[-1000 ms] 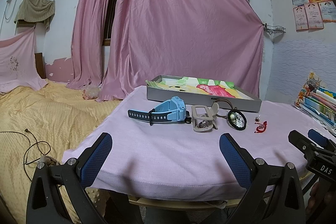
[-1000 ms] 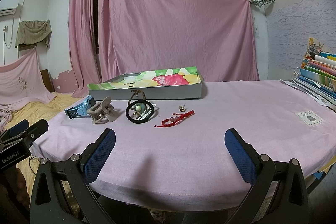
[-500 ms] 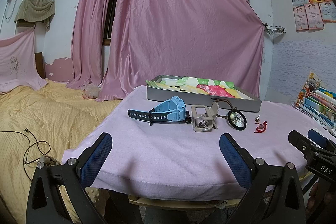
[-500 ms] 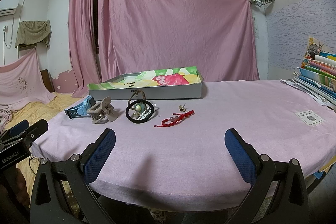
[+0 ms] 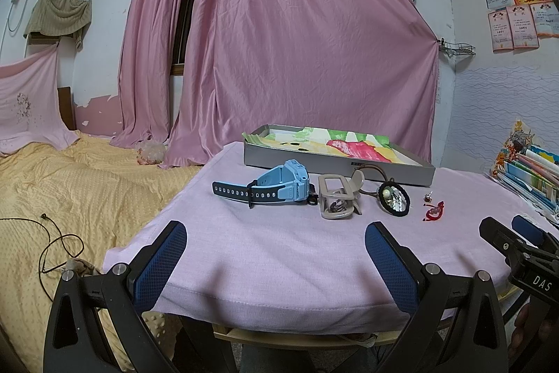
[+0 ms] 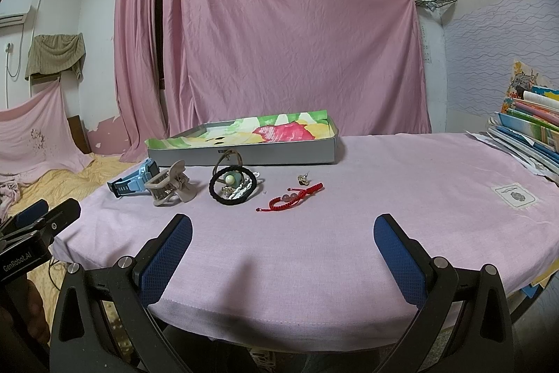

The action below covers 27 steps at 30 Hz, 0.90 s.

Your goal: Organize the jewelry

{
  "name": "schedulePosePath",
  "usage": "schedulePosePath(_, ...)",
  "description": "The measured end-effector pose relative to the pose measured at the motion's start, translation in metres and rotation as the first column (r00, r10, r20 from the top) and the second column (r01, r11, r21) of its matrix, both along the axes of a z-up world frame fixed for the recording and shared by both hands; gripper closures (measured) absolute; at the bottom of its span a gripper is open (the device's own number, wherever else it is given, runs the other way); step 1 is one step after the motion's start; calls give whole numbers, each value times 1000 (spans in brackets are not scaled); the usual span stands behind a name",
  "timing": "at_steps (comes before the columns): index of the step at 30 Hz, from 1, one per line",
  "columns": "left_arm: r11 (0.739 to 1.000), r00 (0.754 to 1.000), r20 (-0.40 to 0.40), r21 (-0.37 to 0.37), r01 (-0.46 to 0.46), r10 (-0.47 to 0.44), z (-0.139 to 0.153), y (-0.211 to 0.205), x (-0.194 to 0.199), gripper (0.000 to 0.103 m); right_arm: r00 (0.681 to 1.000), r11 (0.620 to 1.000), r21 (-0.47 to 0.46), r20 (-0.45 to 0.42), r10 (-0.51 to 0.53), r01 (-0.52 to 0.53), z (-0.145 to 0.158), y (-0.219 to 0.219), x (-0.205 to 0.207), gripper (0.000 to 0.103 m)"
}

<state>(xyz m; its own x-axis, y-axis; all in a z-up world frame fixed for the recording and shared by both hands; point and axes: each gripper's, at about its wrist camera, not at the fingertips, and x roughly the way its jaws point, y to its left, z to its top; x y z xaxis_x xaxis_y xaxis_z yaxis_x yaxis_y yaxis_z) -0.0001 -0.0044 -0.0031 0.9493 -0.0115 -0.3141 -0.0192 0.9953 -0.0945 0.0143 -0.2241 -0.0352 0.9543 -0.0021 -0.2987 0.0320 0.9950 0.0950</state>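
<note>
On the pink-clothed table (image 5: 279, 254) lies a row of items in front of a shallow grey tray (image 5: 335, 165) with a colourful lining. From the left: a blue watch (image 5: 276, 186), a beige hair claw (image 5: 337, 200), a black hair tie with beads (image 5: 394, 199), a small earring (image 5: 427, 197) and a red cord bracelet (image 5: 435, 211). The right wrist view shows the tray (image 6: 244, 154), watch (image 6: 134, 182), claw (image 6: 171, 187), hair tie (image 6: 233, 187), earring (image 6: 303, 179) and bracelet (image 6: 291, 197). Both my left gripper (image 5: 276, 236) and right gripper (image 6: 283, 233) hover open at the near table edge, holding nothing.
A stack of books and papers (image 6: 527, 131) sits at the table's right end. A small white label (image 6: 516, 195) lies on the cloth. A bed with a yellow cover (image 5: 70, 184) and a loose cable (image 5: 52, 243) lies to the left. Pink curtains (image 5: 297, 51) hang behind.
</note>
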Motion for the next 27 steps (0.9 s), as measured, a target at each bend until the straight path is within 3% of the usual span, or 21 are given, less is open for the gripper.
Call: schedulePosePath(27,1000,1000,0,0,-1,1,0,0,0,1,1000,1000,9,8,-9,9,-3,6,0,1)
